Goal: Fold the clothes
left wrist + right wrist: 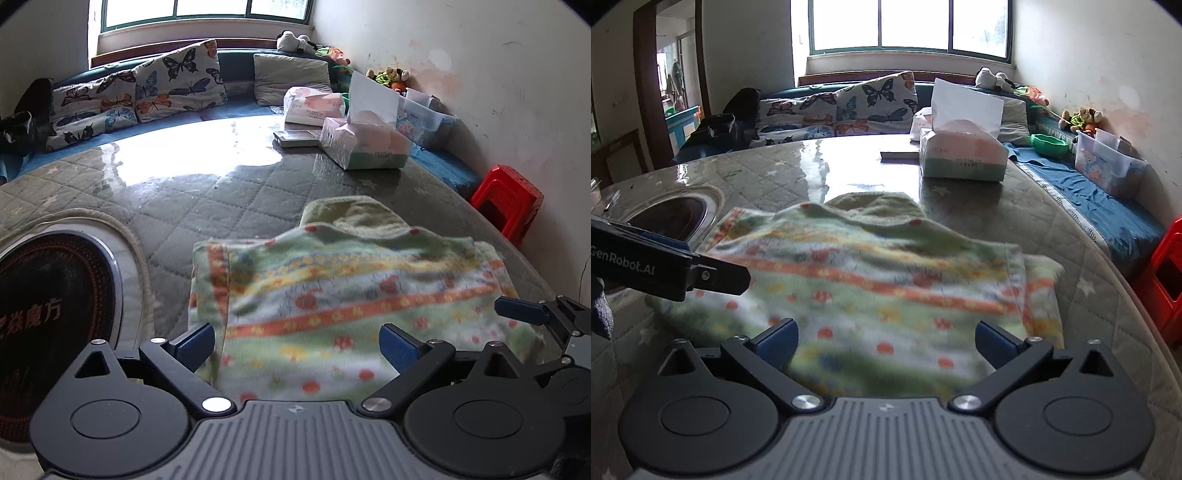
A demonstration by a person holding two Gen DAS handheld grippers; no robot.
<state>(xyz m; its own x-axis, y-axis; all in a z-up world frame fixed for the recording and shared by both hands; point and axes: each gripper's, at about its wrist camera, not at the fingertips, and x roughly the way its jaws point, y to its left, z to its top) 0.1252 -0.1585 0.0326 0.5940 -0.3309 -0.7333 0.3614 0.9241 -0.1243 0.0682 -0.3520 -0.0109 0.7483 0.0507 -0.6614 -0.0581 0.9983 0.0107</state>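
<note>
Both grippers stand wide open and hold nothing: the left gripper (297, 345) and the right gripper (886, 341) each hang just above the near edge of the folded garment (351, 295), blue pads apart, with the cloth showing between the jaws but not pinched. The garment lies directly ahead of both grippers on the table (207, 195). It is soft fleece, pale green and white, crossed by orange and yellow bands with small flowers and dotted with red mushroom shapes. It is folded into a rough rectangle, its plain olive-green inside showing in a hump at the far edge. From the right wrist view, the left gripper sits to the left, over the garment's left edge. Beyond the garment a tissue box (364, 142) stands on the quilted table cover. Left of the left gripper a round black cooktop (51, 314) is set into the table. A red stool (511, 199) stands off to the right.
</note>
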